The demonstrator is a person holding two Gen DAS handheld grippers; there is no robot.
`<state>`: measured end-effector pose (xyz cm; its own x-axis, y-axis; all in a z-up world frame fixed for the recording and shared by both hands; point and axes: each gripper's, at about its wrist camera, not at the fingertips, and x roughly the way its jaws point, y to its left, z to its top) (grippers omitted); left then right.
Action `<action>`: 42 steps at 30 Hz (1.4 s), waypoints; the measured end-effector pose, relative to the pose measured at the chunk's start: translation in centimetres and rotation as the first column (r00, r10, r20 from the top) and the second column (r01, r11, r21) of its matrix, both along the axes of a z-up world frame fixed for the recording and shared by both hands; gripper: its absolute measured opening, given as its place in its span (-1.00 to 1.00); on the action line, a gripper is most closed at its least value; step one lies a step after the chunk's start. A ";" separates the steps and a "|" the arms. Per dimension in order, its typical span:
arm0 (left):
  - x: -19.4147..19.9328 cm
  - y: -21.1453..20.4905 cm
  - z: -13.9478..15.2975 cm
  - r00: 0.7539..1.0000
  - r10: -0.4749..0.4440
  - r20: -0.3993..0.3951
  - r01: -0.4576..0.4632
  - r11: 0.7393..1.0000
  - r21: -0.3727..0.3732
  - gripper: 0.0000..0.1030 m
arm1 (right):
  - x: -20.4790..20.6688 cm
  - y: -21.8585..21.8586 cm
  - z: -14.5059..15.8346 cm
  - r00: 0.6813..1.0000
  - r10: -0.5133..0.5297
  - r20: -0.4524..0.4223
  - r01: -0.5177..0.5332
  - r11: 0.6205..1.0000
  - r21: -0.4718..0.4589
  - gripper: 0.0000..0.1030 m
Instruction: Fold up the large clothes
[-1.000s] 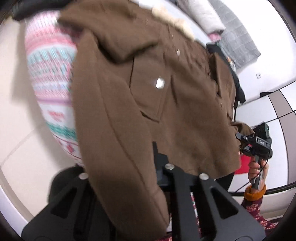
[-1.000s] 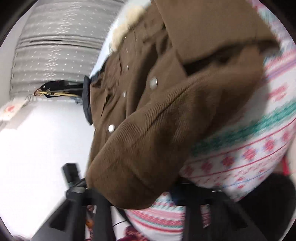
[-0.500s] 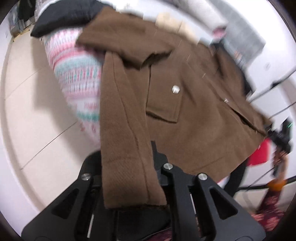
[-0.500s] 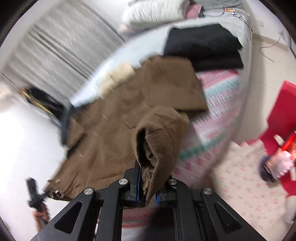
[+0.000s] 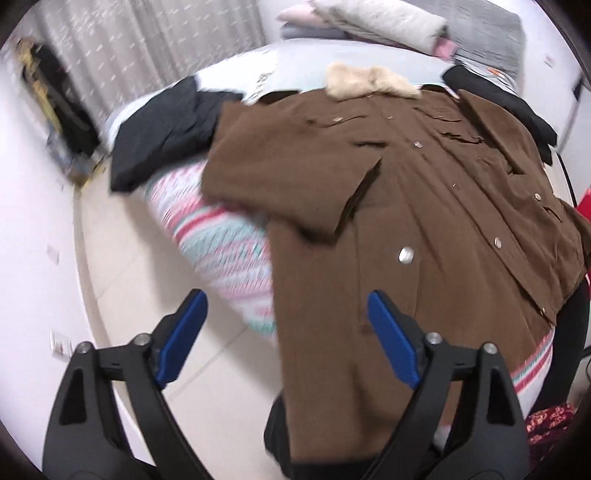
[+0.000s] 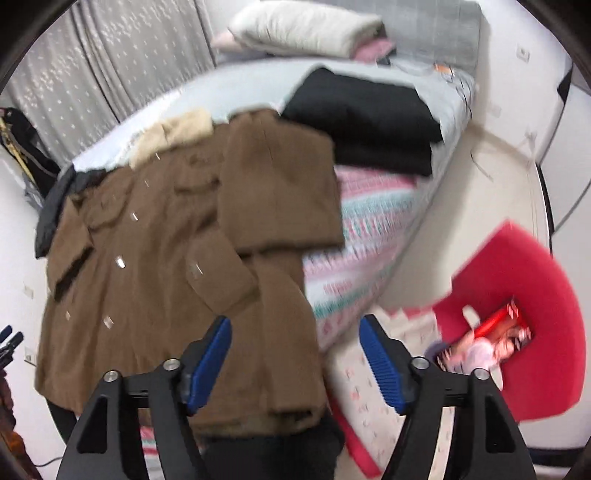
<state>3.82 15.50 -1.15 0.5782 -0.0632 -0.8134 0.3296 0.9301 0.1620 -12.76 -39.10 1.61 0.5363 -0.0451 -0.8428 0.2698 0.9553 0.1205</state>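
Note:
A large brown coat (image 5: pixel 424 206) with a cream fur collar (image 5: pixel 369 79) lies spread on the bed, its hem hanging over the bed's edge. One sleeve (image 5: pixel 288 173) is folded across its front. It also shows in the right wrist view (image 6: pixel 159 258), with the folded sleeve (image 6: pixel 277 199). My left gripper (image 5: pixel 286 332) is open and empty, held back from the coat's hanging edge. My right gripper (image 6: pixel 295 358) is open and empty, above the coat's lower edge.
Folded black clothes (image 6: pixel 365 122) lie on the bed beside the coat, on a pink-and-green patterned cover (image 6: pixel 365 221). Pillows (image 6: pixel 306 29) lie at the bed's head. A red mat (image 6: pixel 517 314) with a box lies on the floor at the right. Grey curtains (image 6: pixel 110 66) hang behind.
Both grippers have let go of the coat's edge and opened. Both have pulled back from the bed, and the coat's hem now hangs free.

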 end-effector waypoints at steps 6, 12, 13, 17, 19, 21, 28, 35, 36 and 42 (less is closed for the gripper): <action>7.2 -7.1 -4.9 0.989 -0.136 -0.065 0.142 0.985 0.100 0.75 | 4.6 4.2 -0.4 0.994 0.104 0.026 -0.105 0.993 0.047 0.49; 13.5 -11.0 -9.1 0.985 -0.152 -0.077 0.165 0.967 0.193 0.75 | 8.2 8.8 -1.8 0.981 0.194 0.028 -0.196 0.978 0.065 0.50; 14.3 -11.1 -9.3 0.986 -0.150 -0.069 0.161 0.967 0.196 0.75 | 8.5 9.2 -2.0 0.980 0.200 0.026 -0.201 0.977 0.075 0.50; 16.0 -10.5 -8.5 0.983 -0.145 -0.116 0.155 0.984 0.088 -0.54 | 9.9 10.4 -3.5 0.979 0.204 0.002 -0.203 0.972 0.118 0.50; 15.7 -9.9 -6.0 0.990 -0.118 -0.080 0.124 0.989 0.079 -0.76 | 10.5 10.7 -4.2 0.978 0.207 -0.015 -0.204 0.971 0.121 0.50; 14.8 -8.9 -1.9 0.992 -0.116 0.039 0.113 0.990 0.080 -0.77 | 11.0 10.8 -4.5 0.977 0.212 -0.028 -0.208 0.971 0.117 0.50; 16.4 2.6 13.9 0.922 0.142 0.361 -0.169 0.985 0.044 -0.77 | 12.6 10.6 -4.8 0.976 0.211 -0.051 -0.206 0.974 0.098 0.49; 21.1 16.4 16.6 0.813 0.448 0.371 -0.494 0.869 0.034 -0.80 | 13.8 10.0 -4.9 0.979 0.197 -0.056 -0.192 0.978 0.084 0.49; 22.0 17.6 15.8 0.803 0.473 0.364 -0.521 0.852 0.043 -0.81 | 13.9 9.7 -4.9 0.980 0.190 -0.053 -0.186 0.980 0.077 0.49; 27.2 22.5 8.5 0.692 0.563 0.452 -0.706 0.658 0.260 -0.98 | 14.7 6.3 -3.7 0.994 0.107 -0.005 -0.107 0.994 0.031 0.50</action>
